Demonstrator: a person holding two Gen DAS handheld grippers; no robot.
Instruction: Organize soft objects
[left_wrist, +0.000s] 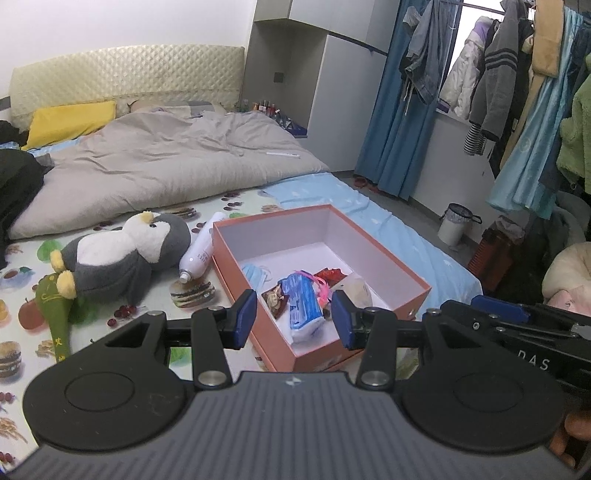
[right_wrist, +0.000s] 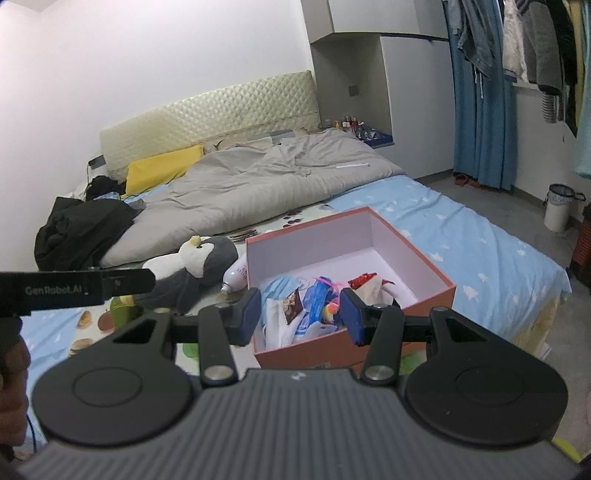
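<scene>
An open orange box (left_wrist: 402, 262) (right_wrist: 436, 269) stands on the bed. Inside lie a blue tissue pack (left_wrist: 303, 299) (right_wrist: 319, 297), a blue face mask (left_wrist: 256, 275) (right_wrist: 282, 288), a snack packet (left_wrist: 275, 299) and a red wrapper (left_wrist: 328, 273) (right_wrist: 364, 280). A grey and white penguin plush (left_wrist: 129, 251) (right_wrist: 192, 266) lies left of the box, next to a white bottle (left_wrist: 199, 251) (right_wrist: 236, 275) and a green plush toy (left_wrist: 55, 306). My left gripper (left_wrist: 294, 319) is open and empty above the box's near end. My right gripper (right_wrist: 300, 317) is open and empty above the box's near edge.
A grey duvet (left_wrist: 159, 155) and yellow pillow (left_wrist: 70, 120) lie further up the bed. Black clothing (right_wrist: 81, 229) sits at the left. Clothes hang on a rack (left_wrist: 517, 74) at the right, with a white bin (left_wrist: 456, 223) on the floor.
</scene>
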